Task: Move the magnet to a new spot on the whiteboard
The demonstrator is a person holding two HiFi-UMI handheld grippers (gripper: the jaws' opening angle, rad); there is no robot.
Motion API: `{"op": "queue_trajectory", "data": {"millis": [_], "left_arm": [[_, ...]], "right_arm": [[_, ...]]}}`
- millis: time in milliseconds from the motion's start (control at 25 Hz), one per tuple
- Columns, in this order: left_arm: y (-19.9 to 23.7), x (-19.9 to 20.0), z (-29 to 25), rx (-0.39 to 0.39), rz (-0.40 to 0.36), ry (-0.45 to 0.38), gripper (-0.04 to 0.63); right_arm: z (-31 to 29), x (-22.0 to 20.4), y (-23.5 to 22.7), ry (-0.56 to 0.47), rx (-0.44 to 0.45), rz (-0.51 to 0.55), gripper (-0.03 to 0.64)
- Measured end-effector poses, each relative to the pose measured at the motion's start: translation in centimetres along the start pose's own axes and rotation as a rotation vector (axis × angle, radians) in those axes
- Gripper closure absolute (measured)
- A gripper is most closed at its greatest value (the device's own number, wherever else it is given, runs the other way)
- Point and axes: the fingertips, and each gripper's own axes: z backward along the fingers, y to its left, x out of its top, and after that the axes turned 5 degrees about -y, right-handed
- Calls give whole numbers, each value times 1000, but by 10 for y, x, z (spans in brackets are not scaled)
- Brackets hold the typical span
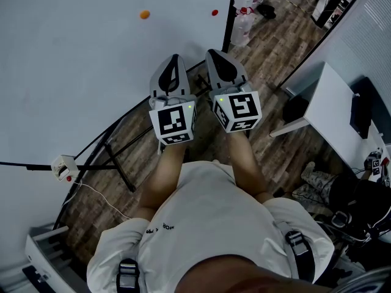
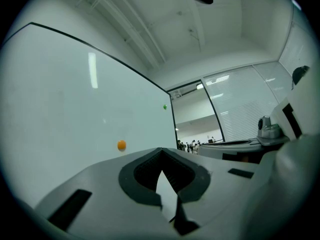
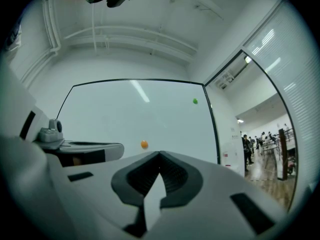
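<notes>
A small orange magnet sticks to the whiteboard, well ahead of both grippers. It also shows as the orange magnet in the left gripper view and the orange magnet in the right gripper view. My left gripper and right gripper are held side by side, pointing at the board and clear of it. The jaws of the left gripper meet at the tips with nothing between them. The right gripper looks the same, shut and empty.
A red dot sits near the board's right edge; a green magnet shows there in the gripper views. The board's black stand legs cross the wooden floor. A white table stands at right, bottles beyond it.
</notes>
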Motion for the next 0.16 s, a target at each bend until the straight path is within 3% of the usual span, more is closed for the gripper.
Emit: {"op": "queue_trajectory", "data": {"millis": [160], "left_arm": [[-1, 3, 4, 0, -10, -10, 592]], "right_arm": [[4, 0, 3, 2, 4, 2, 603]]}}
